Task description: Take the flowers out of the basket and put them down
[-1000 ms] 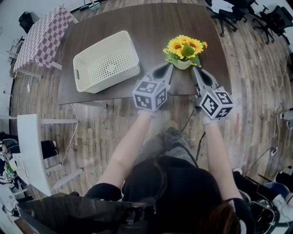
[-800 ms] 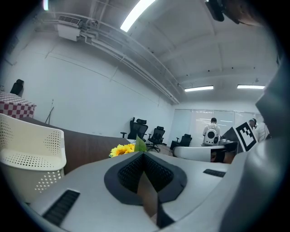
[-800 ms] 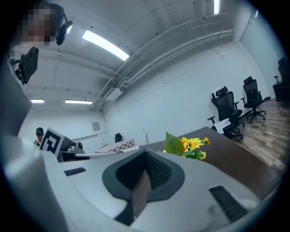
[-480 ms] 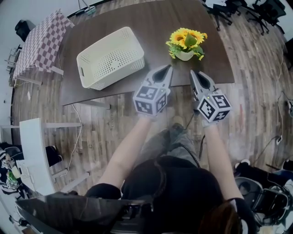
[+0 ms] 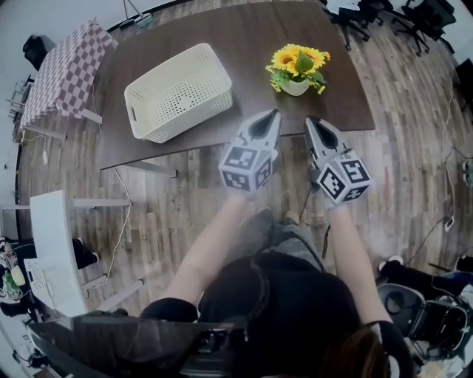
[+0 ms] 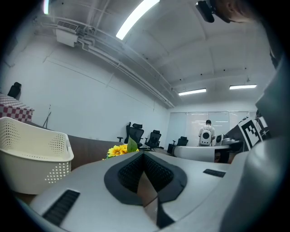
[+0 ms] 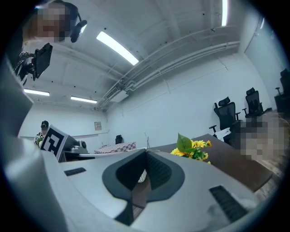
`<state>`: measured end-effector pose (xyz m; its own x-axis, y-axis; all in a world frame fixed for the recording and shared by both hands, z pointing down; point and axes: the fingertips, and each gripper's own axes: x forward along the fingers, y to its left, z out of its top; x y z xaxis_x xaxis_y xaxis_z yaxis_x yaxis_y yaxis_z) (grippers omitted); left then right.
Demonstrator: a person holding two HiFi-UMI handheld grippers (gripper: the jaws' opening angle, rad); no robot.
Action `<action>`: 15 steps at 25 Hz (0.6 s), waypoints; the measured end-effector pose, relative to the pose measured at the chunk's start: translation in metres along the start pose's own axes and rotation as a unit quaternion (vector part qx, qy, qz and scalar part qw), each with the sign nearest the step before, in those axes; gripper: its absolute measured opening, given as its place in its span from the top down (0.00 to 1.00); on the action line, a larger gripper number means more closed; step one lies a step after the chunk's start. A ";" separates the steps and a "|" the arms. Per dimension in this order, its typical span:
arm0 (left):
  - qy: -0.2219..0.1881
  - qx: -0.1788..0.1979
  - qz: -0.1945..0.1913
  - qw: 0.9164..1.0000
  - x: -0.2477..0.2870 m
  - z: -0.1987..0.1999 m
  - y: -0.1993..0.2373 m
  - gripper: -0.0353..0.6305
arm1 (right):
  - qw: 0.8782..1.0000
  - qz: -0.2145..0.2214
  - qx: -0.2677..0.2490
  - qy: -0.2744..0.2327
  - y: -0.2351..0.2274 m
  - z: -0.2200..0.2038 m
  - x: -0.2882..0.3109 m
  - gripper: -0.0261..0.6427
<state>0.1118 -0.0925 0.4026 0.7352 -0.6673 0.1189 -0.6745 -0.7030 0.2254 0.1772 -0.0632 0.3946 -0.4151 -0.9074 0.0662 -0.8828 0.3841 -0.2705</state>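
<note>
A pot of yellow sunflowers (image 5: 298,69) stands upright on the dark brown table (image 5: 244,44), to the right of the cream perforated basket (image 5: 179,92). The basket looks empty in the head view. My left gripper (image 5: 273,114) is shut with nothing in it and hovers at the table's near edge, below and left of the flowers. My right gripper (image 5: 311,119) is also shut and empty, just below the flowers. The flowers (image 6: 121,148) peek over the left gripper's jaws beside the basket (image 6: 31,154). In the right gripper view the flowers (image 7: 195,148) sit right of the closed jaws.
A table with a red checked cloth (image 5: 63,74) stands at the far left. Office chairs (image 5: 384,15) are at the upper right. A white desk (image 5: 52,251) is at the left, with cables on the wooden floor (image 5: 170,199).
Both grippers have drawn back from the flower pot toward the person, from beside the pot to the table's near edge. The flowers stay standing on the table.
</note>
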 end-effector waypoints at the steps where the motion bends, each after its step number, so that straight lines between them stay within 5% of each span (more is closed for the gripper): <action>1: -0.002 0.001 0.001 1.000 0.000 0.001 -0.003 0.95 | 1.000 0.001 0.004 -0.001 -0.001 0.000 -0.001 0.96; 15: -0.030 -0.018 0.083 0.996 -0.016 -0.009 -0.029 0.95 | 0.997 0.076 -0.012 0.029 -0.001 0.000 -0.026 0.96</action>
<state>0.1203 -0.0590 0.4027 0.6085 -0.7873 0.0992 -0.7821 -0.5739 0.2427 0.1893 -0.0400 0.3929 -0.5550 -0.8278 0.0814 -0.8139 0.5202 -0.2590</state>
